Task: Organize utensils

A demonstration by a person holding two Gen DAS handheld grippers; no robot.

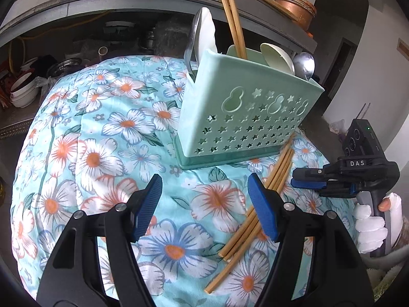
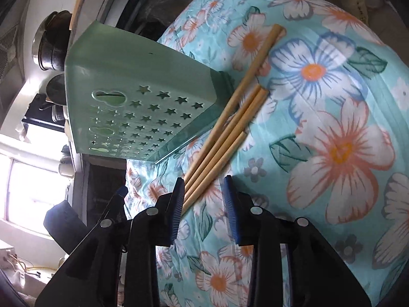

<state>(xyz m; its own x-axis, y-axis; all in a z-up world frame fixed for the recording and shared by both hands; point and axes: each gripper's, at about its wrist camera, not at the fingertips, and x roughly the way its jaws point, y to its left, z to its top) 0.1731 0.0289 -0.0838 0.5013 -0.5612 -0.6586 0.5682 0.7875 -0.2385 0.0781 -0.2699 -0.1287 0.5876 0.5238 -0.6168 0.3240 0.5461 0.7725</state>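
Chopsticks point(image 2: 225, 138) between right gripper's point(image 2: 204, 194) fingers point(image 2: 231, 204)

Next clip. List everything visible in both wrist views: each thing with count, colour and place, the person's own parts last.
utensil holder: one, mint green with star cut-outs, upright on the cloth
chopsticks in holder: two, tan, standing up out of the holder
spoons in holder: at least two metal ones, plus pale ladle-like pieces, exact count unclear
loose chopsticks: four or more, tan, lying together on the cloth beside the holder's base
cloth: one, light blue with white and orange flowers, covering the surface
bowls: a white stack, far left on a low shelf
copper-coloured tin: one, on the upper shelf
left tongs: blue pads, open, above the cloth, nothing between them
right tongs: blue pads, open around the loose chopsticks' near ends
gloved hand: white, gripping the right tongs' handle
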